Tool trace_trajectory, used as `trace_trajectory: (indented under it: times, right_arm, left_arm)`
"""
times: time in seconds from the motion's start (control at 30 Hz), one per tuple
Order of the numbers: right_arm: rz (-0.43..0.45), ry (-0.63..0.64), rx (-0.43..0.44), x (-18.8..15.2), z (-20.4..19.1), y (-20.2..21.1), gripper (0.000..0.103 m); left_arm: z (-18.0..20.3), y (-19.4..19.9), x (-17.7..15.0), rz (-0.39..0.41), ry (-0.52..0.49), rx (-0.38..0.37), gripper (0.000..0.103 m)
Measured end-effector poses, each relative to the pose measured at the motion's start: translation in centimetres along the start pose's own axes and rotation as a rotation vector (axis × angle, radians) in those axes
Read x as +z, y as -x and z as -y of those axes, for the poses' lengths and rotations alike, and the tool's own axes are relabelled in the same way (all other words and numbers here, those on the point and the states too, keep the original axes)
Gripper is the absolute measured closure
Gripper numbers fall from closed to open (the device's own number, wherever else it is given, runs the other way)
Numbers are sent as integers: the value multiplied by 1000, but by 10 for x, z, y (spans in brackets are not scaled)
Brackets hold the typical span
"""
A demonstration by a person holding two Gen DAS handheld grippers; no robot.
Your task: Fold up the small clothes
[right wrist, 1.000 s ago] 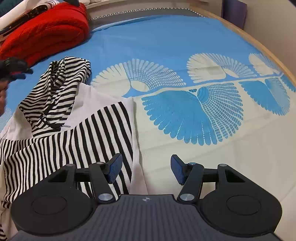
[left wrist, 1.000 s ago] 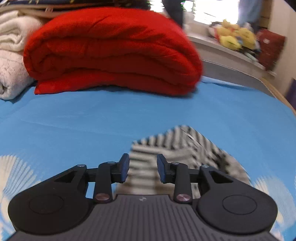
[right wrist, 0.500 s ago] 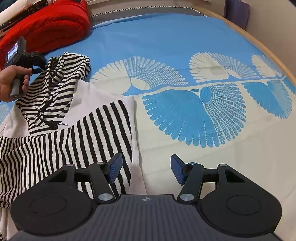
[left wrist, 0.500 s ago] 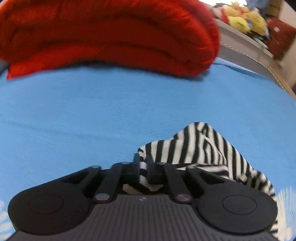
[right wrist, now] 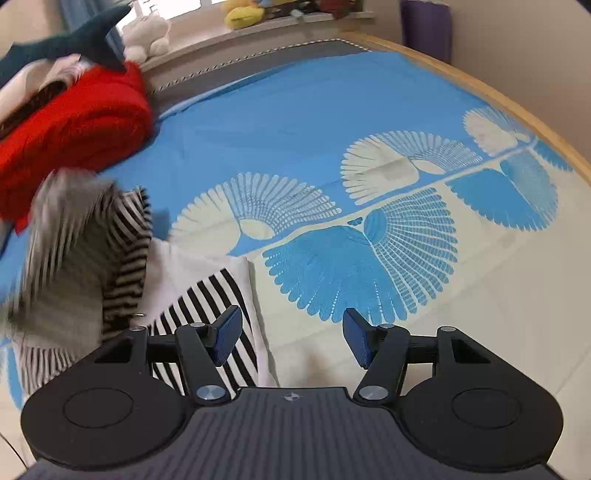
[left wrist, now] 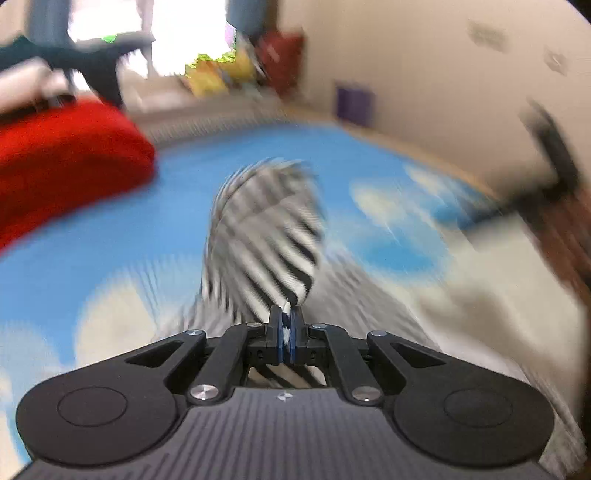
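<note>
A small black-and-white striped hooded garment (right wrist: 207,306) lies on the blue patterned bedsheet (right wrist: 295,110). My left gripper (left wrist: 285,328) is shut on the striped hood (left wrist: 266,236) and holds it lifted above the bed; the view is motion-blurred. In the right wrist view the lifted hood (right wrist: 74,236) is a blur at the left. My right gripper (right wrist: 291,338) is open and empty, low over the sheet beside the garment's right edge.
A folded red blanket (right wrist: 70,122) lies at the back left, also in the left wrist view (left wrist: 62,158). Soft toys sit on the sill (right wrist: 240,14). The bed's wooden edge (right wrist: 517,110) runs along the right. The other gripper (left wrist: 554,170) shows blurred at right.
My left gripper closed on the hood, then lifted it and swung it toward the garment's body. My right gripper stayed open, nearly still.
</note>
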State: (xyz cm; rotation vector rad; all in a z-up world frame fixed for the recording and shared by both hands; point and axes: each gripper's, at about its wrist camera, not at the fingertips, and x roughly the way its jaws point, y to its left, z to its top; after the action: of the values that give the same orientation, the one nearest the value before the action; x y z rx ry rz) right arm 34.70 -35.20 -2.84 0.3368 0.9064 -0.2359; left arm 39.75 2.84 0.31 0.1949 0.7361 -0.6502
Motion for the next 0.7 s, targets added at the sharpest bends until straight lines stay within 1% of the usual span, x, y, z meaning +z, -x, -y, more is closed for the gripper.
trace_trajectory:
  times: [0.03,0.1,0.13,0.17,0.2,0.23,0.27,0.3,0.33,0.37,0.4,0.43,0.47,0.5,0.6,0.7]
  right_arm:
    - [5,-17,5,0,2,3,41]
    - [17,-33,12,0,4,9,41]
    - [22,-38,19,0,4,12,41]
    - [23,-44,31,-1,3,14,41]
    - [23,-49,44,-3,1,15,41]
    - [17,-54,62,-5,-2,15,41]
    - [9,-55,73,-7,-4,14,41]
    - [-6,-48,85,-11,-9,12,41]
    - [-21,-44,94,-14,-13,9,41]
    - [-50,-46,115,-18,-17,5,41]
    - [-73,-51,130,-22,-20,0,41]
    - [-102,-57,146,-26,-23,-5,41]
    - [-129,-57,155,-31,-26,-11,41]
    - [-161,-57,156,-37,-29,-19,41]
    - [-246,-72,154,-52,-38,-41,42]
    - [-291,-90,153,-59,-44,-58,43]
  left_arm:
    - [5,15,-19,-74,11,-2,99]
    - [2,31,-38,-239,81,6,93]
    - [-2,39,-39,-273,125,33,91]
    - [-6,49,-35,-246,170,69,85]
    - [-13,60,-30,-178,258,104,77]
    - [-21,66,-27,-125,360,111,60]
    - [-31,67,-26,-78,485,105,51]
    - [-38,63,-29,-51,568,107,50]
    - [-46,55,-34,-36,639,125,50]
    - [-55,37,-35,-59,697,154,50]
    - [-66,18,-40,-150,768,200,50]
    - [-74,-1,-48,-259,828,246,50]
    - [-77,-13,-56,-315,865,268,50]
    - [-82,-22,-61,-330,906,268,50]
    - [-93,-35,-71,-325,1011,244,50]
    - [-82,-28,-87,-351,1060,212,53]
